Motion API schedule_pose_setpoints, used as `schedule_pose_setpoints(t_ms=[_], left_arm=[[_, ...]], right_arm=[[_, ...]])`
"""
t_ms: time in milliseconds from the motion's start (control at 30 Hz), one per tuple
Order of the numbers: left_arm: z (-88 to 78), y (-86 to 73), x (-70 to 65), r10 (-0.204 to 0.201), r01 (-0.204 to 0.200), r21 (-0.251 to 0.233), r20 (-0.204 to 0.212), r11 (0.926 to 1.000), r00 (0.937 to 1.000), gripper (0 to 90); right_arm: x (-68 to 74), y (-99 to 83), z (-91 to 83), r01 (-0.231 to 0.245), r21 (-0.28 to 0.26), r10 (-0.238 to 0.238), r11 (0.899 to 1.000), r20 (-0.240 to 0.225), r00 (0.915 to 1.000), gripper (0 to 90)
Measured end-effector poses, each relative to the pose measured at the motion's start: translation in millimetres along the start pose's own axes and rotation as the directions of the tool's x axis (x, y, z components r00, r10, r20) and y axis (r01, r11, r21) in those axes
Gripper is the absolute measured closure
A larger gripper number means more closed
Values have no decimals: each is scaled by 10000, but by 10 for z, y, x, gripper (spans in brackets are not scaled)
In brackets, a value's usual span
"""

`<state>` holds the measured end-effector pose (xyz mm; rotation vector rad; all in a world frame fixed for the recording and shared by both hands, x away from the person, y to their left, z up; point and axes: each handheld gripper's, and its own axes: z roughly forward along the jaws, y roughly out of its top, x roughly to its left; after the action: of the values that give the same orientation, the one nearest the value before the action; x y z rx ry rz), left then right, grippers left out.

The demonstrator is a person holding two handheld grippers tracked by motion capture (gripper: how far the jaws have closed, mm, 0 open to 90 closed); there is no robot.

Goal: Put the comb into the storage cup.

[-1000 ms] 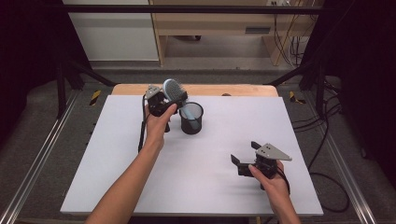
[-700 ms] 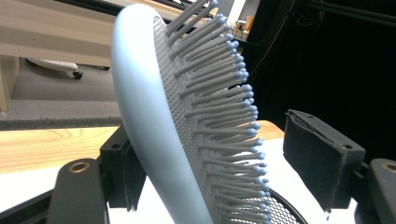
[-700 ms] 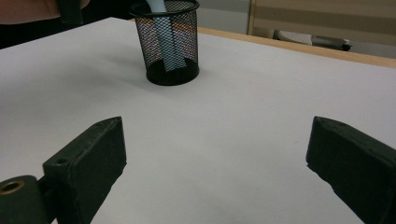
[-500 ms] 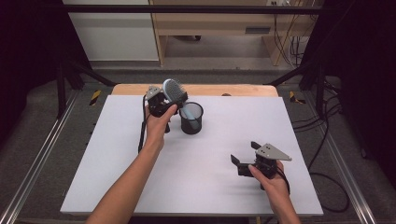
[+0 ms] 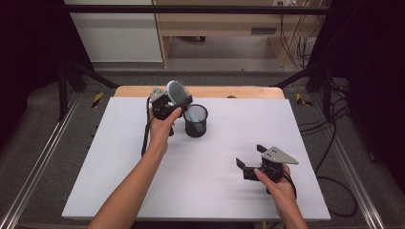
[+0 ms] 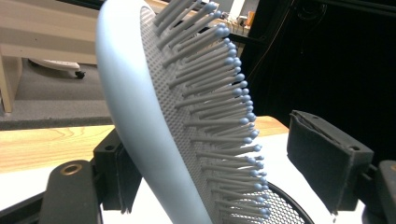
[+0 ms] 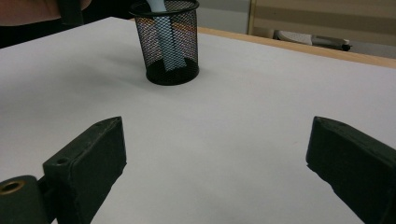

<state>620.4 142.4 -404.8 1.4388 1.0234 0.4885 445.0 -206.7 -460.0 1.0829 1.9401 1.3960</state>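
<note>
Left gripper (image 5: pixel 173 106) jaws just opening around hairbrush (image 5: pixel 178 93) head, handle in cup (image 5: pixel 196 121).

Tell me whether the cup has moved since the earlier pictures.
No. The cup stands at the same spot on the table, equally near the wooden back edge, with the brush handle inside.

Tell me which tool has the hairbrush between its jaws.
The left tool, by the mesh cup: the hairbrush stands between its jaws, handle down in the cup. The right tool is open with nothing in it.
</note>
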Motion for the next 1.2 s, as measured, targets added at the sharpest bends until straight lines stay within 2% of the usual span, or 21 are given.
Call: schedule_pose_setpoints(t_ms=[300,733,900,1200], left_arm=[[-4,3,-8,147,-147,7,-76,9999,9999,202],[1,1,-14,156,-156,35,-126,9999,9998,175],[18,-14,-47,573,-570,183,-125,9982,9983,156],[22,-14,-52,518,-513,197,-267,9985,9983,99]], right_arm=[[1,0,0,4,6,-4,10000,4,10000,51],[-2,-1,2,13,17,-13,10000,-12,10000,51],[0,-1,5,30,29,-30,10000,-6,10000,52],[1,-1,5,33,34,-33,10000,-5,10000,51]])
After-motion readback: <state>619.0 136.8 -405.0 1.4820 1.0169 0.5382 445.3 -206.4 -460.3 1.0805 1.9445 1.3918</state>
